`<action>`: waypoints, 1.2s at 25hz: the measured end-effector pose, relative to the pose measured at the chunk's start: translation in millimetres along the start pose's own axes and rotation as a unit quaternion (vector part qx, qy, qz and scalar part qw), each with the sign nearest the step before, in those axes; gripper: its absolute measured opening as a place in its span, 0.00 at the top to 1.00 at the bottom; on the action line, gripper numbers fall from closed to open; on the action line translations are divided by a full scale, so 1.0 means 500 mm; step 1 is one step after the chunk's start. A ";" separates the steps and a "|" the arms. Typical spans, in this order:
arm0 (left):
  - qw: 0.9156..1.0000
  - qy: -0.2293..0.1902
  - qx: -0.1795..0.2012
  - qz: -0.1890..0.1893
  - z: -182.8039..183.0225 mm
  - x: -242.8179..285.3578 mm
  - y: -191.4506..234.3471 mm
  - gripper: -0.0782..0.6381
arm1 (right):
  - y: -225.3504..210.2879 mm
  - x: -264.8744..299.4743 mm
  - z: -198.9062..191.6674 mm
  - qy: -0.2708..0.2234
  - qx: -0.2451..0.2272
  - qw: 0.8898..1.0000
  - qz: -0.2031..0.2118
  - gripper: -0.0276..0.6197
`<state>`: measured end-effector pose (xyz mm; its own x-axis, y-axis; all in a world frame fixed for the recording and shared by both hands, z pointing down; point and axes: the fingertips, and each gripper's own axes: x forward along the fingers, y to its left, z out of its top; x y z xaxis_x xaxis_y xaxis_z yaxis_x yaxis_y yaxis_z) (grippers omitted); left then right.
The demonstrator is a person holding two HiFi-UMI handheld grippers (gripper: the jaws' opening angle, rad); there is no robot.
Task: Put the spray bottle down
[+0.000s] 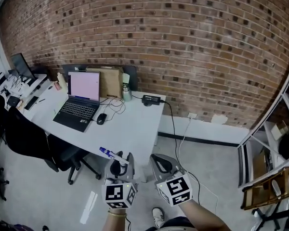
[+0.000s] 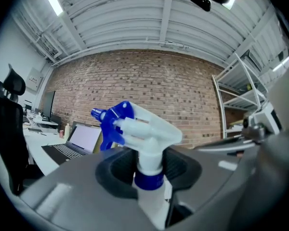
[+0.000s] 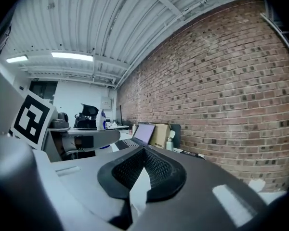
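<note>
I see a long brick wall (image 1: 192, 42) behind a white table (image 1: 132, 129), a black office chair (image 1: 24, 134) beside it, pale grey floor (image 1: 216, 162), shelving (image 1: 273, 183) at right, and strip lights (image 3: 72, 56) on a ribbed ceiling (image 3: 86, 23).

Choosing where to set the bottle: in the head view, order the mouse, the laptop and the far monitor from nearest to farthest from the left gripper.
1. Mouse, on the desk, just ahead of the left gripper.
2. Laptop, left of the mouse and further back.
3. Monitor, at the desk's far left end.
</note>
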<state>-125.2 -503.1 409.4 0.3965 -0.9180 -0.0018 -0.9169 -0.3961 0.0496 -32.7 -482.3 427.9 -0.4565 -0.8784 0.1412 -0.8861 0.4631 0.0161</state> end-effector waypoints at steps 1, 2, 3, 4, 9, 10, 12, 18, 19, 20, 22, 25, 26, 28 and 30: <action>1.000 -0.003 0.001 0.001 0.001 0.027 0.010 0.72 | -0.015 0.020 -0.002 0.002 0.003 1.000 -0.003 0.96; 1.000 -0.006 0.003 0.002 0.001 0.052 0.020 0.72 | -0.028 0.040 -0.005 0.004 0.007 1.000 -0.005 0.96; 1.000 -0.008 0.004 0.003 -0.001 0.076 0.030 0.72 | -0.038 0.058 -0.008 0.007 0.010 1.000 -0.005 0.96; 1.000 -0.008 0.005 0.004 -0.003 0.098 0.039 0.72 | -0.047 0.076 -0.011 0.010 0.013 1.000 -0.005 0.96; 1.000 -0.002 0.003 0.017 -0.028 0.196 0.078 0.71 | -0.083 0.144 -0.028 0.022 0.018 1.000 -0.005 0.96; 1.000 -0.002 0.004 0.017 -0.032 0.213 0.083 0.71 | -0.088 0.155 -0.032 0.025 0.021 0.999 -0.004 0.96; 1.000 0.001 0.008 0.017 -0.041 0.243 0.092 0.71 | -0.097 0.171 -0.041 0.029 0.028 0.999 -0.003 0.96; 1.000 0.004 0.010 0.028 -0.055 0.289 0.106 0.71 | -0.111 0.190 -0.066 0.040 0.035 0.999 -0.004 0.96; 0.999 0.006 0.009 0.030 -0.056 0.292 0.108 0.71 | -0.112 0.190 -0.068 0.041 0.037 0.998 -0.004 0.96; 0.999 0.009 0.007 0.033 -0.057 0.294 0.110 0.70 | -0.113 0.189 -0.070 0.042 0.039 0.998 -0.004 0.96; 0.999 0.018 0.002 0.037 -0.059 0.300 0.114 0.71 | -0.113 0.189 -0.072 0.043 0.039 0.998 -0.003 0.96; 0.999 0.029 0.004 0.036 -0.064 0.305 0.115 0.67 | -0.111 0.186 -0.070 0.042 0.039 0.998 -0.002 0.96; 0.999 0.031 0.008 0.034 -0.065 0.304 0.114 0.65 | -0.110 0.184 -0.068 0.041 0.038 0.998 -0.001 0.96; 0.999 0.036 0.014 0.031 -0.067 0.299 0.109 0.62 | -0.107 0.179 -0.062 0.037 0.037 0.999 0.000 0.96; 0.999 0.041 0.018 0.030 -0.068 0.290 0.106 0.61 | -0.103 0.174 -0.055 0.033 0.035 0.999 0.002 0.96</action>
<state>-114.6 -656.5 445.5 0.3419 -0.9361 0.0830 -0.9396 -0.3422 0.0110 -24.5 -579.2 466.3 -0.4551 -0.8661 0.2068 -0.8891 0.4547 -0.0528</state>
